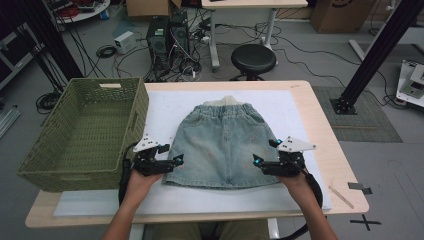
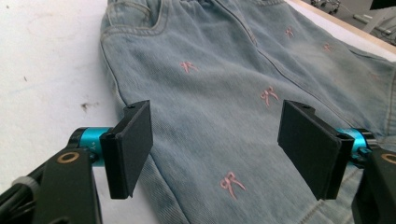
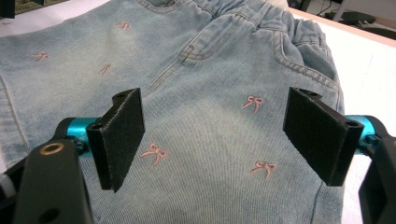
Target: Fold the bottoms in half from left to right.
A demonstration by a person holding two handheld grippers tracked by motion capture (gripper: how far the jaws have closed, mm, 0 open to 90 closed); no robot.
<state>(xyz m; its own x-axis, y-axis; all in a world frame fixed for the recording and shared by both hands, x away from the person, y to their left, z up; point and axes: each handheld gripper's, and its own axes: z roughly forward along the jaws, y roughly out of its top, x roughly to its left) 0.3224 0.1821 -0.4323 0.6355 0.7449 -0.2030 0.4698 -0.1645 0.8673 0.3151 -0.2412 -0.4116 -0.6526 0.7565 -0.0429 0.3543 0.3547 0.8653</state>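
Denim light-blue skirt point(image 1: 220, 145) flat on white-padded counter point(image 1: 300, 115); left tool point(image 1: 170, 161) and right tool point(image 1: 263, 161) both spread wide at its side hems. High view adds green woven basket point(image 1: 80, 135); tool views reveal pink embroidered bows point(image 3: 253, 101)

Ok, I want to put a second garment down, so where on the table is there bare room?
The white mat is bare right of the skirt, out to the table edge, and in a strip along the near edge. The left is crowded: the basket stands beside the skirt, and both grippers, left and right, hover at the hem.
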